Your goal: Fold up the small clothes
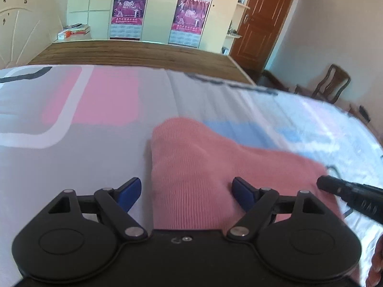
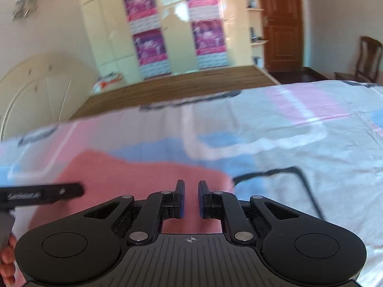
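— Cream wardrobe doors (image 1: 153, 9) with magenta posters (image 1: 128, 7) fill the back of the room, beside a brown door (image 1: 263, 21). What's up front?

— A bed (image 1: 71, 157) under a grey, pink and blue patterned sheet, and a pink knit garment (image 1: 198, 167) lying flat on it.

— And the left tool (image 1: 186, 191)?

— Released, blue pads spread wide, one over the sheet, one over the garment's near edge.

— The right tool (image 2: 191, 198)?

— Its pads stand close together, clenched, right over the pink garment's corner. The picture is blurred, so whether cloth is pinched between them I cannot tell.
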`<act>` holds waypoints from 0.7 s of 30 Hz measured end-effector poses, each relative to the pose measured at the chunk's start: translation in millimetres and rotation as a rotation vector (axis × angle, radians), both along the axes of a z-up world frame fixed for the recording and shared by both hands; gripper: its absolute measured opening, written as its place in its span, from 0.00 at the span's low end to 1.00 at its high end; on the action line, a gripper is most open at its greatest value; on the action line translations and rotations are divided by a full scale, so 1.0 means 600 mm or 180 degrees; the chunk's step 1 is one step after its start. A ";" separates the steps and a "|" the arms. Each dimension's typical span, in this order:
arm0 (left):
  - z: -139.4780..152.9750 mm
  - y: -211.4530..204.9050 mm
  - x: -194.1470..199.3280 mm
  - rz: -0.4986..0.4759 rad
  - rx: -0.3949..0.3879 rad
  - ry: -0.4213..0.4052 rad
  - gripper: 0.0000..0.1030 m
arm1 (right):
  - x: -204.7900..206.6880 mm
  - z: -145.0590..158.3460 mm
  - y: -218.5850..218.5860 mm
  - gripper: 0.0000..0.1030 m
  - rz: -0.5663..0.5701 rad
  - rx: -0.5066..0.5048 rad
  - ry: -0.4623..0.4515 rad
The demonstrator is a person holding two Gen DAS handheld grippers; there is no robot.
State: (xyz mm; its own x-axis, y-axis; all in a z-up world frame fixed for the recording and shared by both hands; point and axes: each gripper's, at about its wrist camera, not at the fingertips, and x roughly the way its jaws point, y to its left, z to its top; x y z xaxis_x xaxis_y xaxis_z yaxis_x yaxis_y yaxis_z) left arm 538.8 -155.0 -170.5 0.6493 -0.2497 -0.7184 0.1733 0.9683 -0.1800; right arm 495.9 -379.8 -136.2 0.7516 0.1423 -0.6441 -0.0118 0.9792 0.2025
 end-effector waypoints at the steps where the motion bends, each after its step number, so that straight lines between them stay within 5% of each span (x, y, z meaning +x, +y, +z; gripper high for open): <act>1: -0.004 0.001 -0.001 0.0010 0.0020 0.0006 0.83 | -0.001 -0.012 0.009 0.11 0.0039 -0.0114 0.0066; 4: -0.003 0.004 0.000 0.0055 0.0022 0.0037 0.85 | -0.001 -0.039 0.009 0.17 0.0035 -0.0228 0.0127; 15: 0.039 0.009 -0.054 -0.0009 0.0030 -0.0046 0.83 | -0.056 0.010 0.025 0.18 0.0156 -0.0080 -0.0012; 21: 0.034 0.019 -0.102 -0.0044 -0.0019 -0.0004 0.83 | -0.089 -0.005 0.045 0.18 0.0257 -0.0135 0.0078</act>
State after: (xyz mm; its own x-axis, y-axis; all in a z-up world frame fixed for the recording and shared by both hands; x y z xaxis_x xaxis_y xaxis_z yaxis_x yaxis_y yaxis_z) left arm 477.6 -143.8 -149.8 0.6466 -0.2630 -0.7161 0.1869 0.9647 -0.1856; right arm 442.7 -352.8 -139.2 0.7227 0.1741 -0.6689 -0.0866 0.9829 0.1622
